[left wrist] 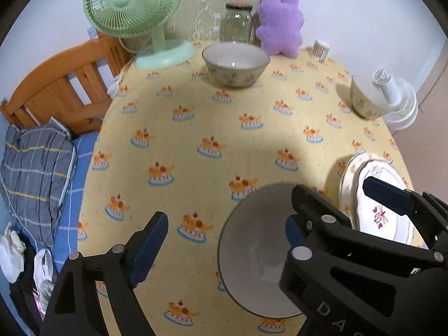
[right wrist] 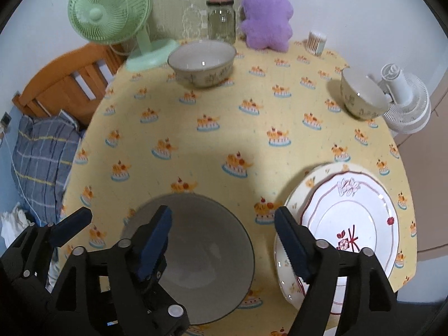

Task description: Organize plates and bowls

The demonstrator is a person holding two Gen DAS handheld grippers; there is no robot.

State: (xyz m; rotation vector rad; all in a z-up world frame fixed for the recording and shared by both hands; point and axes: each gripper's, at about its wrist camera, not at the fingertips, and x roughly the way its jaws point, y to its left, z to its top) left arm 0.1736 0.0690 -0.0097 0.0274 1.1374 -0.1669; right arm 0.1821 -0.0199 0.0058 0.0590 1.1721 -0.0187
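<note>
Blue pads are spread wide on the left gripper and right gripper; nothing is held. The big grey bowl is set down beside the stacked plates, likely for tidy grouping.

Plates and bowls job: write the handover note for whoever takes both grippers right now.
Left gripper: open, holding nothing, above the large bowl's left rim.
Right gripper: open, holding nothing, above its right rim.
Large bowl: on the table near the front edge, free.
Two stacked plates: just right of it.
Medium bowl: at the back by the green fan.
Small bowl: back right, by the white fan.
Done: plates stacked. Left: the medium and small bowls stand apart, probably to nest.
</note>
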